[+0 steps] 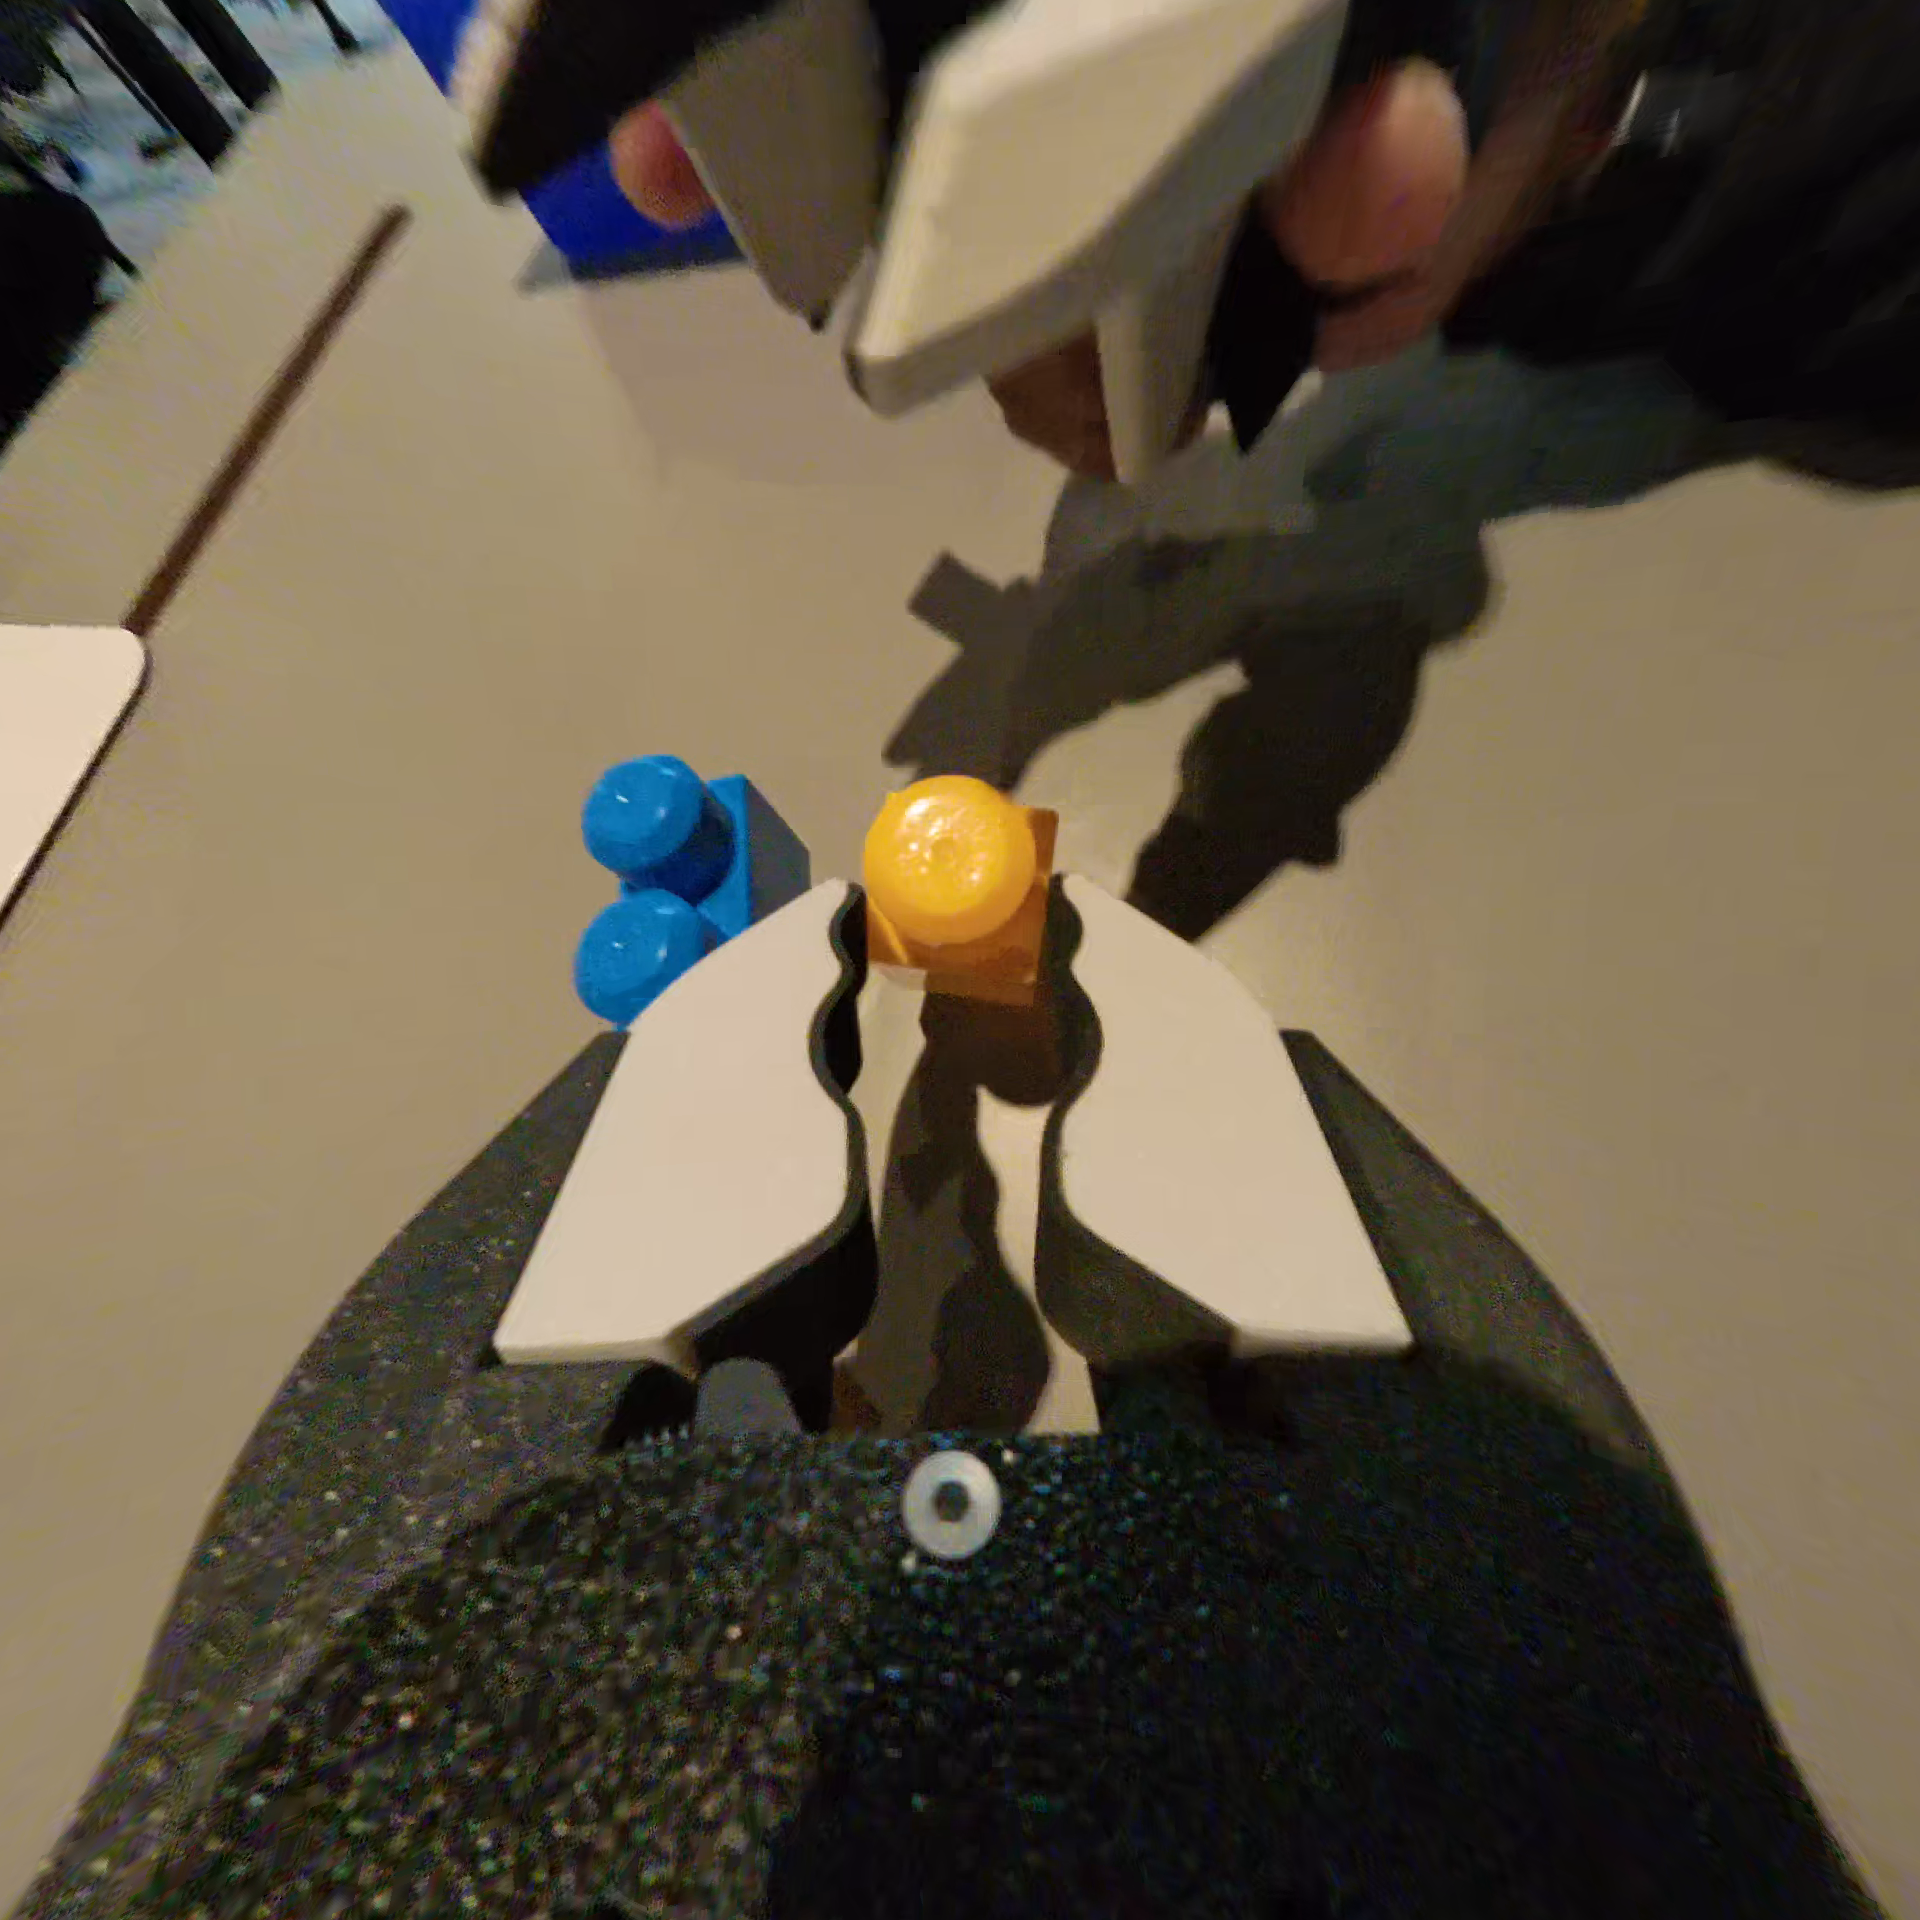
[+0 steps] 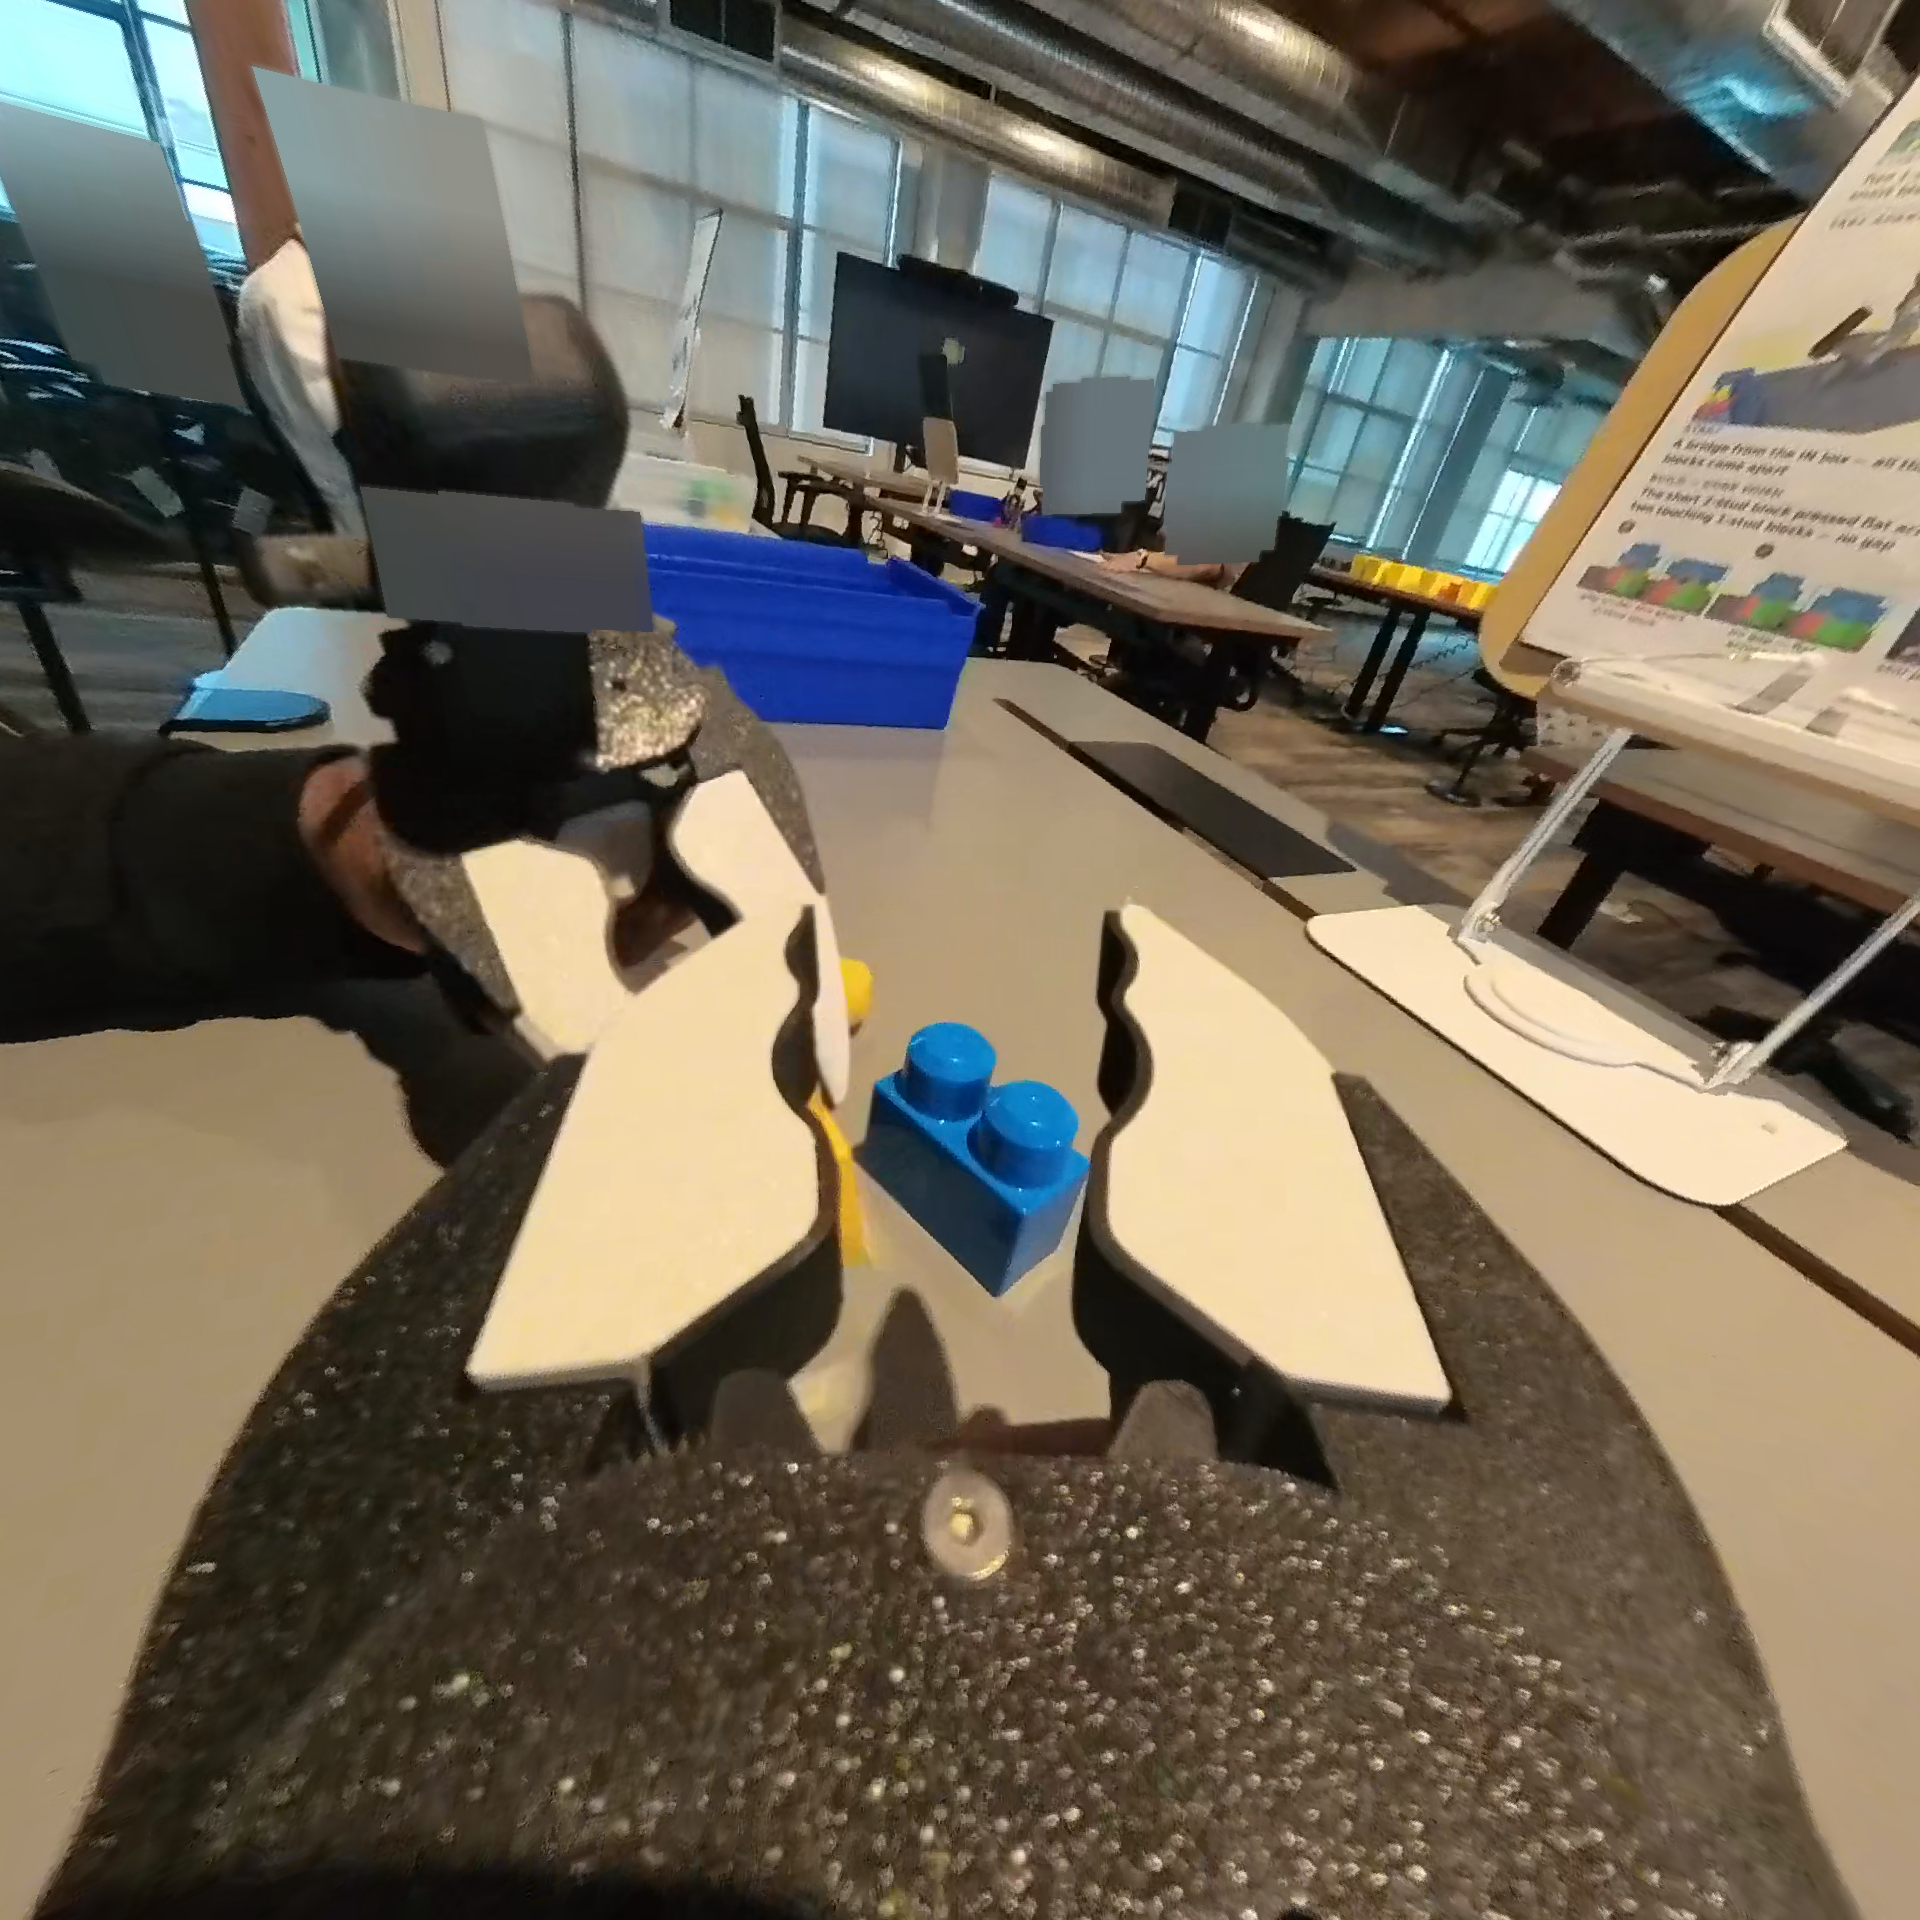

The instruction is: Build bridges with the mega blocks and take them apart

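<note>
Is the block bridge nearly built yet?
Not yet. No blocks are joined: the blue two-stud block sits alone on the table. In hand: the left gripper is closed around the yellow one-stud block. The right gripper is open around the blue one. All the stacking is left.

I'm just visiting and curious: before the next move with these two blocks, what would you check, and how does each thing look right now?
1. Left claw closed on the yellow block: ok, a finger sits against each side.
2. Yellow block clear of the table: cannot tell, its underside is hidden.
3. Right claw open wide enough for the blue block: ok, fingers spread with gaps on both sides.
4. Blue block sitting flat, studs up: ok.
5. Blocks apart, not yet joined: ok, they sit side by side with a gap.
6. Claws clear of each other: not ok, the left claw's tip overlaps the right claw's finger in the right wrist view.
</note>
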Demonstrator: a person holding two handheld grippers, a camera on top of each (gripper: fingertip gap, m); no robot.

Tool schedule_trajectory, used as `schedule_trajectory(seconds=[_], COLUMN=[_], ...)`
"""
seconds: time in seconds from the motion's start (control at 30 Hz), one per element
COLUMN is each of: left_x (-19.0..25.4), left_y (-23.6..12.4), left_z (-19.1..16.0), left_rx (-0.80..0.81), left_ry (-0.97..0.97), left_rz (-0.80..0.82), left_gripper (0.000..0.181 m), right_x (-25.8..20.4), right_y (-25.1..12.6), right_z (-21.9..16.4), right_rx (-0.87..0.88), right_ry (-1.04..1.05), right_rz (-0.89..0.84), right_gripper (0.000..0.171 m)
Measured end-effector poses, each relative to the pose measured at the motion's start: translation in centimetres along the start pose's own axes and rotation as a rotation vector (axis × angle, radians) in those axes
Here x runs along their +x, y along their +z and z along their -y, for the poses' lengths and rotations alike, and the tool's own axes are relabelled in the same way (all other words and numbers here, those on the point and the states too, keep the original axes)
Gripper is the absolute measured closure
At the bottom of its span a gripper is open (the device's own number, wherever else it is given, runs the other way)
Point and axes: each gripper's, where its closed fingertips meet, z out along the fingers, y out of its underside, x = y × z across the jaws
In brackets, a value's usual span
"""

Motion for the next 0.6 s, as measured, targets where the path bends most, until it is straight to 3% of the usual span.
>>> schedule_trajectory(seconds=[0.17,0.43,0.6], left_x=[0.6,0.8,0.4], left_y=[1.0,1.2,0.2], left_z=[-1.2,-1.0,0.6], left_rx=[-0.106,-0.097,0.033], left_ry=[0.061,0.010,-0.012], left_rz=[-0.002,-0.047,-0.052], left_gripper=[0.149,0.148,0.121], right_x=[-0.1,-0.8,-0.7], right_y=[0.2,0.7,0.6], right_z=[-0.5,-1.5,-1.4], right_rx=[-0.021,-0.063,-0.057], right_ry=[0.030,0.050,0.051], right_rz=[0.021,0.057,0.054], right_gripper=[0.119,0.117,0.114])
